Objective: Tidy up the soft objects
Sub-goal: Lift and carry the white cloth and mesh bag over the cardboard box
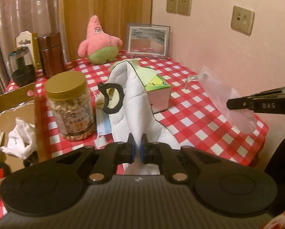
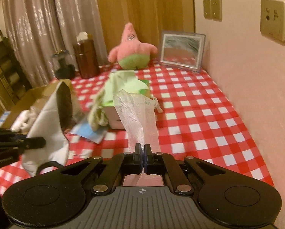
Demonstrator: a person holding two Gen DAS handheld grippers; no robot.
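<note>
While both grippers are raised above the desk (image 2: 199, 103), which is covered in a red-and-white checked cloth, each has its jaws closed on a soft item. The left gripper (image 1: 137, 148) clamps the near edge of a white quilted pad (image 1: 127, 99) with dark piping and a black loop (image 1: 111, 98); the pad rises from the jaws and stands folded in front of the camera. In the right wrist view the same pad hangs at the left, off the desk surface. The right gripper (image 2: 144, 153) pinches a sheer white mesh pouch (image 2: 134, 112), which fans out upward from the jaws; the left wrist view shows it as a translucent sheet held clear of the desk at the right.

Beyond the pad, a green-topped box (image 1: 158, 93) sits on the desk with a pale green cloth (image 2: 123, 82) draped over it. A blue-and-white flat item (image 2: 89, 132) lies just beside the box; its nature cannot be determined. A pink star-shaped plush toy (image 1: 98, 42) stands at the far edge, near a framed picture (image 1: 148, 40) leaning at the wall. A gold-lidded jar (image 1: 71, 105) of snacks stands at the desk's left side, with a brown canister (image 1: 50, 55) and a dark glass jar (image 1: 22, 66) behind it. An open cardboard box (image 1: 14, 103) holding white cloths (image 1: 18, 139) sits left of the desk.
</note>
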